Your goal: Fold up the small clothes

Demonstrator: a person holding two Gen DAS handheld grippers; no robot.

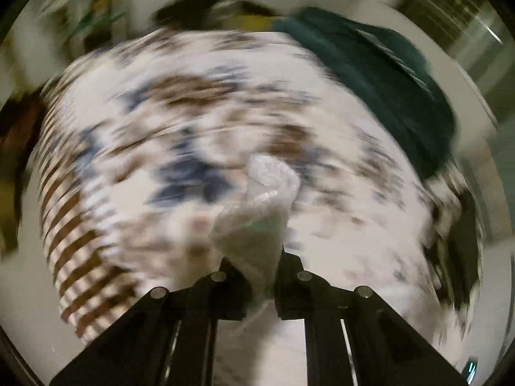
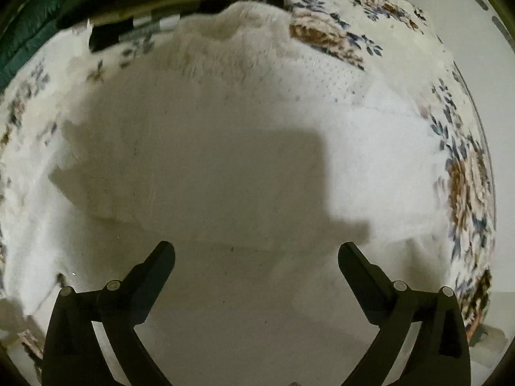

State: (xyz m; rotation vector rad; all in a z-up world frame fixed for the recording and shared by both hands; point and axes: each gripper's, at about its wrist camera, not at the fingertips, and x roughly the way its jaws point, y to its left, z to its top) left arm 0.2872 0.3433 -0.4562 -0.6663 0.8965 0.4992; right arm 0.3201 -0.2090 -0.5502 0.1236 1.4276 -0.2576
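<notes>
Here, a small pale-grey knitted garment (image 1: 257,212), perhaps a sock, is pinched between the closed black fingers of the left gripper (image 1: 260,267) and hangs above a white bedsheet printed with blue and brown flowers (image 1: 180,122); the view is heavily motion-blurred, so finer detail cannot be made out. A dark green cloth (image 1: 379,74) lies at the far edge. The right gripper (image 2: 256,254) is held wide apart with nothing between its fingers, over a white fabric piece (image 2: 225,148) spread on the sheet. The carried garment would best be lowered slowly and laid flat, its free end caught by the right gripper before any fold is made.
</notes>
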